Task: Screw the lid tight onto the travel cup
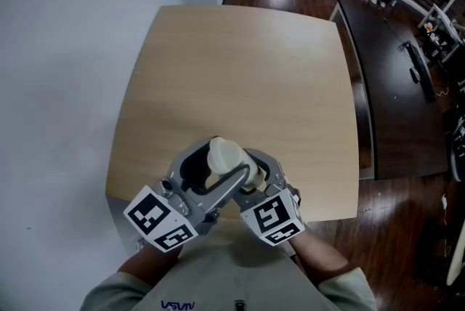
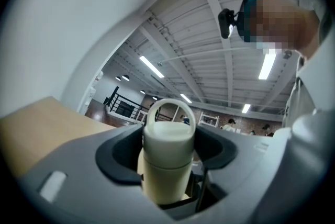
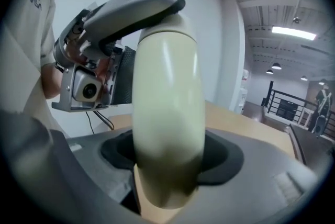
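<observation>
A cream travel cup (image 1: 224, 155) with its lid on is held just above the near edge of the wooden table (image 1: 240, 70). In the left gripper view the lid (image 2: 168, 140) and its loop handle stand upright between the dark pads. My left gripper (image 1: 213, 169) is shut on the lid end. My right gripper (image 1: 245, 175) comes in from the right and is shut on the cup's body (image 3: 167, 113). In the right gripper view one grey finger of the left gripper (image 3: 131, 6) lies over the top of the cup. The cup's base is hidden.
A white wall (image 1: 65, 84) runs along the table's left side. A long dark counter (image 1: 396, 84) stands to the right across a strip of dark wood floor. The person's sleeves fill the bottom of the head view.
</observation>
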A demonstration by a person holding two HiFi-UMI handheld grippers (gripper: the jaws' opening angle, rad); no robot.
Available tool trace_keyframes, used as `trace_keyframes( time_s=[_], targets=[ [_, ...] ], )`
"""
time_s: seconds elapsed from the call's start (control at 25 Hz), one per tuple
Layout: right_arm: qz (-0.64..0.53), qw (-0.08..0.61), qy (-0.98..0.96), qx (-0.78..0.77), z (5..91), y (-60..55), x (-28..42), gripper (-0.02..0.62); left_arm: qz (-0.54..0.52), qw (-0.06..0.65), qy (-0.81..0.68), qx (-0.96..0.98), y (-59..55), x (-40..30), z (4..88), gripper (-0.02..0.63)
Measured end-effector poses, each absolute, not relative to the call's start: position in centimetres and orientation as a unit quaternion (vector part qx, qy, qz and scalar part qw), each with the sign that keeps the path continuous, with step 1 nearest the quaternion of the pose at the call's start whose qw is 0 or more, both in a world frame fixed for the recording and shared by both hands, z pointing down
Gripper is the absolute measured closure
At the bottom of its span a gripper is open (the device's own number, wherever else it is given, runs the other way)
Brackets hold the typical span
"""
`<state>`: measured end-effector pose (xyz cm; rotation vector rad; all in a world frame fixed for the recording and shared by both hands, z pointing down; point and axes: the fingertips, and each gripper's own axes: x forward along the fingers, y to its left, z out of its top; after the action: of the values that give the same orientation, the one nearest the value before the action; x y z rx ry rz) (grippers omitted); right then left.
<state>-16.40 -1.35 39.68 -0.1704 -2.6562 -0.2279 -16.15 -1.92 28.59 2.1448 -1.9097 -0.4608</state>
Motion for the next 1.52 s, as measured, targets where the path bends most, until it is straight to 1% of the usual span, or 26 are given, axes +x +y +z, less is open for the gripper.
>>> trace_keyframes(
  time_s=[0.16,0.24,0.32,0.44,0.6,0.76,0.92,1.2,1.28,1.32,1.36,1.52],
  targets=[
    [-0.027,0.232,-0.96,-0.155,39.2,0.7,-15.6,0.295,-0.151,0.107,-0.617,0.765,-1.6,-15.5,27.9,0.324],
    [0.01,0.238,-0.945,-0.222,38.7,2.1,-14.5,0.295,-0.15,0.102,-0.586,0.789,-1.3,-14.8,27.3,0.304],
    [0.045,0.239,-0.924,-0.294,37.8,3.5,-13.1,0.295,-0.159,0.098,-0.538,0.822,-0.7,-13.8,26.5,0.302],
    [0.107,0.224,-0.875,-0.416,35.8,6.0,-10.6,0.295,-0.191,0.106,-0.43,0.876,0.4,-12.1,25.2,0.302],
    [0.196,0.189,-0.774,-0.571,32.8,8.4,-7.0,0.295,-0.244,0.139,-0.252,0.926,1.4,-10.2,23.8,0.304],
    [0.251,0.155,-0.696,-0.655,30.6,9.6,-5.2,0.295,-0.287,0.166,-0.117,0.936,1.9,-9.3,22.9,0.304],
    [0.263,0.144,-0.677,-0.672,30.1,10.7,-5.2,0.295,-0.309,0.174,-0.064,0.933,2.5,-9.5,22.6,0.304],
    [0.258,0.153,-0.684,-0.665,30.5,10.8,-5.1,0.295,-0.293,0.164,-0.062,0.94,2.8,-9.3,22.9,0.302],
    [0.254,0.151,-0.698,-0.652,30.9,10.3,-5.4,0.295,-0.286,0.151,-0.085,0.942,2.2,-9.3,23.1,0.293],
    [0.25,0.149,-0.712,-0.639,31.1,9.9,-5.7,0.295,-0.282,0.145,-0.105,0.942,1.8,-9.5,23.2,0.261],
    [0.245,0.147,-0.73,-0.622,31.2,9.4,-6.2,0.295,-0.279,0.14,-0.13,0.941,1.2,-9.9,23.3,0.247],
    [0.212,0.148,-0.83,-0.493,32.2,6.4,-10.1,0.295,-0.274,0.12,-0.273,0.914,-0.7,-13.0,23.6,0.247]
  ],
)
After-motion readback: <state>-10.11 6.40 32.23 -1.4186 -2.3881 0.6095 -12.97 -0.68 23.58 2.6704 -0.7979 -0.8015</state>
